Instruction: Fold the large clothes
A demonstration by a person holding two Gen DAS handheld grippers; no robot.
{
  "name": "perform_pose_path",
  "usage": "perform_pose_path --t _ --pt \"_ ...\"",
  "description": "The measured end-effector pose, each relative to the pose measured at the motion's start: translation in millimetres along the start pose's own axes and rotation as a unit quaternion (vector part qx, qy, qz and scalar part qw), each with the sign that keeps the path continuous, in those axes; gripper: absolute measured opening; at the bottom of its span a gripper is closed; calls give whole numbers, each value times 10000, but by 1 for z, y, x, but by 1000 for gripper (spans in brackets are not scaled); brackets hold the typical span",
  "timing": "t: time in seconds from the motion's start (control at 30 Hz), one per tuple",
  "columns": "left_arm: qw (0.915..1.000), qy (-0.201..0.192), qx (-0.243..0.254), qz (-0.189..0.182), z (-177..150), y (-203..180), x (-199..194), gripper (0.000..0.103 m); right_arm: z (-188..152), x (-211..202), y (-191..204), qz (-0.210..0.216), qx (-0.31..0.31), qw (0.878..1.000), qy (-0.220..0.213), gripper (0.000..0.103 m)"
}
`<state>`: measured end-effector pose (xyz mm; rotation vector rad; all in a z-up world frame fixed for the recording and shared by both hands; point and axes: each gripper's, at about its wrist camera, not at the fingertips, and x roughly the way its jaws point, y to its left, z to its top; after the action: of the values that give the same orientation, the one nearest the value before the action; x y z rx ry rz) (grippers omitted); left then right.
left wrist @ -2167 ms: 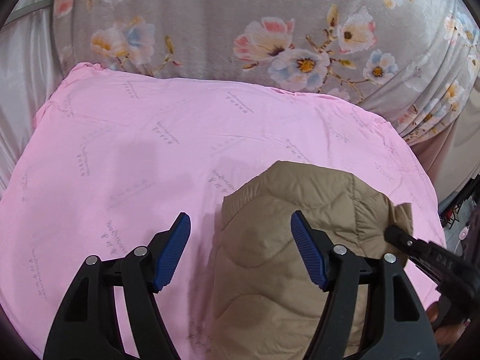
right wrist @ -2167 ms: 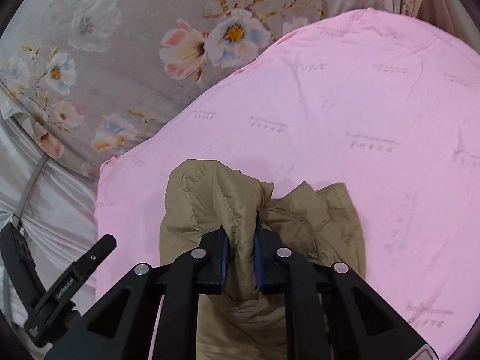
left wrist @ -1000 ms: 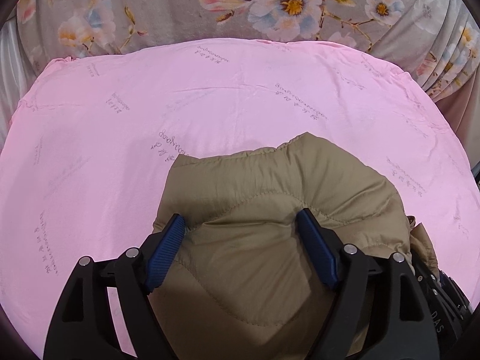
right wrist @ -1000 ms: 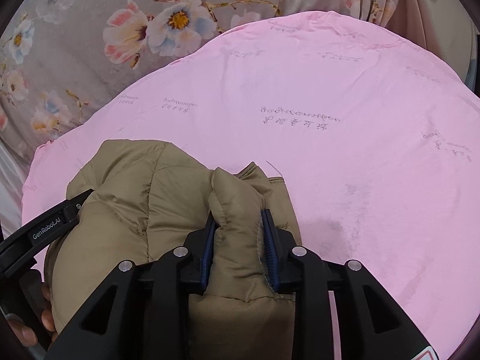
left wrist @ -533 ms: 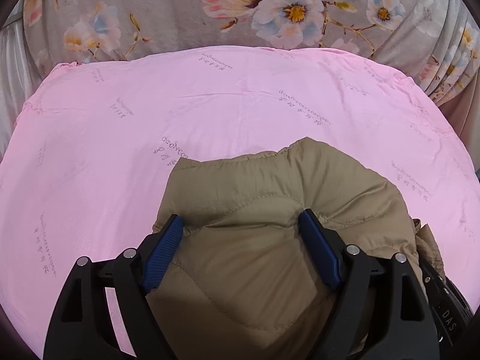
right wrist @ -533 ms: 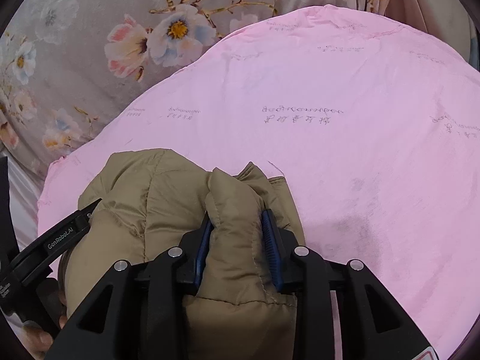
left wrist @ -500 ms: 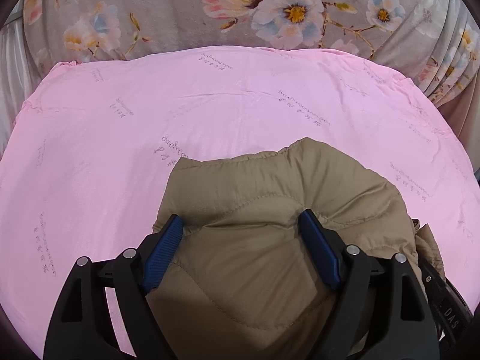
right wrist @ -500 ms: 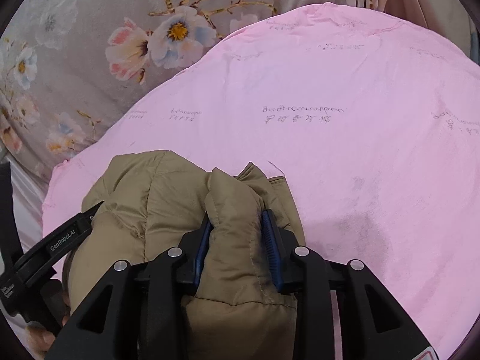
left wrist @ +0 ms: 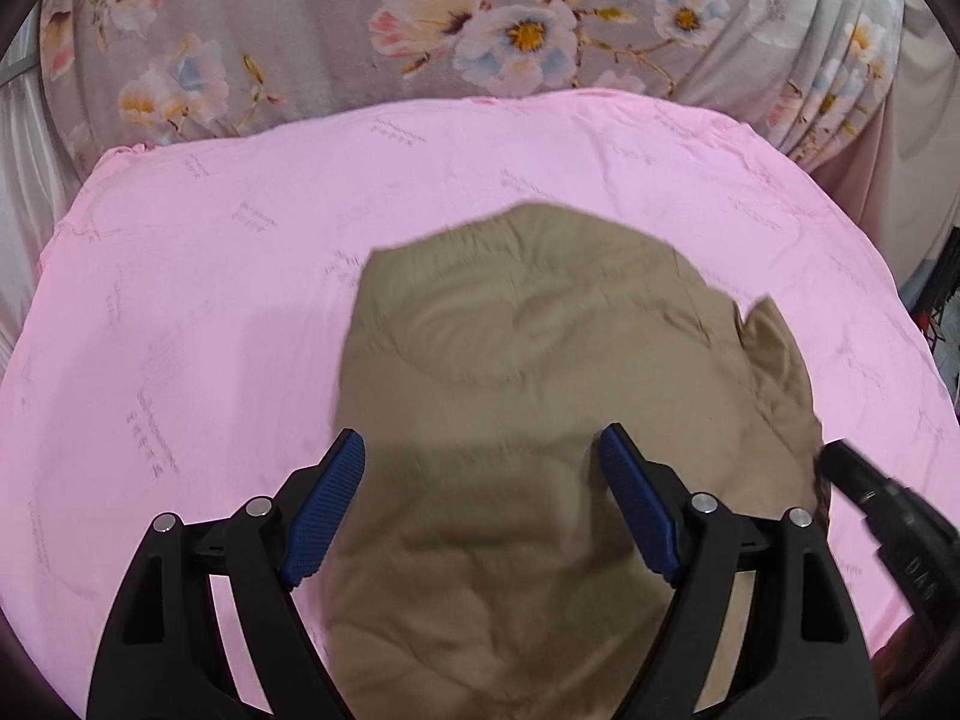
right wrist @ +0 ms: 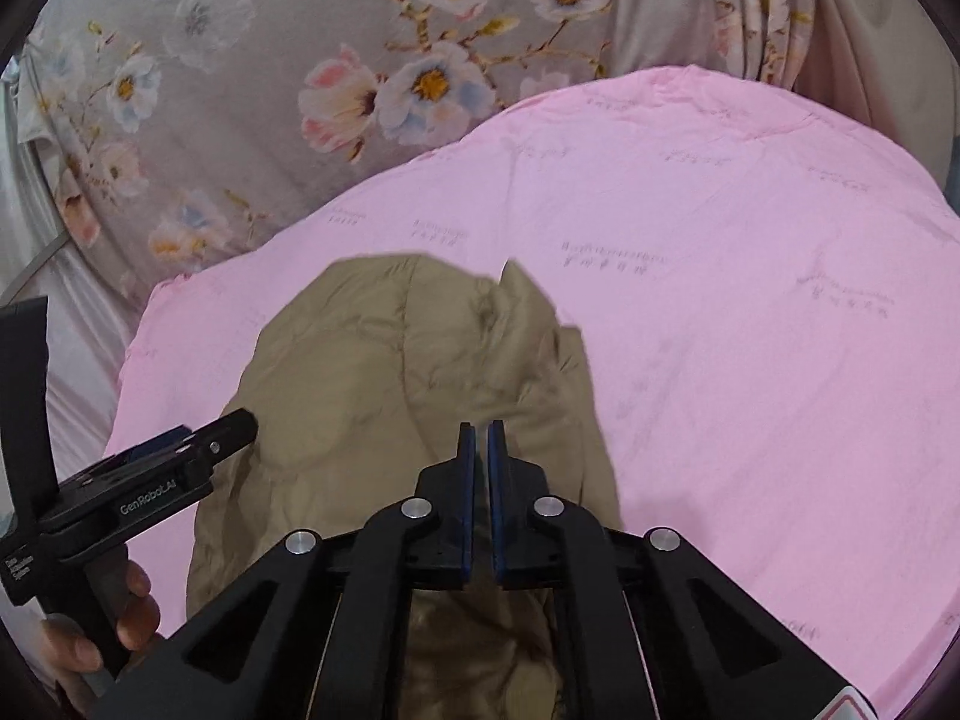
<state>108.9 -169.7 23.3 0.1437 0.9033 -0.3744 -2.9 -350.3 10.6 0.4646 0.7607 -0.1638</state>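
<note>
A release was recorded at this moment. Half a second earlier a thick ridge of the tan quilted jacket had been pinched between the pads of the right gripper; now the pads were found nearly together, a thin gap between them, with no fabric in that gap. The garment was seen lying below and ahead of the fingertips. The left gripper was found with its blue pads set wide apart, as before, but raised off the padding it had been pressed into, the jacket surface showing beneath and between the pads without visible contact. Slight motion blur was noted across the garment in both views.

It was judged that a fold had just been laid down and let go, and that both tools were being lifted clear. Whether further folds remain could not be settled from these views, since the near end of the garment was hidden under the gripper frames.

The jacket was found on the pink sheet, toward the near side, well short of the floral cover behind it. It was noted as a compact, rounded, puffy bundle with curved quilting seams on top. A loose flap or corner was seen standing up at its far right edge, so the bundle was judged not fully tidy.
</note>
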Motion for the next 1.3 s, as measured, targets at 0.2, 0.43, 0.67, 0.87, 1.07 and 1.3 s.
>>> perform_pose_path --t 0.2,0.43,0.67,0.87,1.07,1.3 --pt "9999 54 28 84 -19 -4 7 81 -16 14 -11 0 57 9997 235 1" --pt "9995 -45 126 297 -27 -8 16 88 -30 24 -11 -50 -56 9998 164 0" --pt "9983 -180 240 495 -32 -14 21 89 -36 30 -9 -138 -175 9997 27 0" --pt "9976 -258 295 574 -35 -16 23 90 -38 31 -12 -87 -169 9998 -37 0" --pt "9969 -334 331 628 -37 -16 24 91 -39 32 -13 -72 -176 9998 -55 0" --pt "9997 -20 222 78 -26 4 14 92 -20 14 -35 573 384 9967 438 5"
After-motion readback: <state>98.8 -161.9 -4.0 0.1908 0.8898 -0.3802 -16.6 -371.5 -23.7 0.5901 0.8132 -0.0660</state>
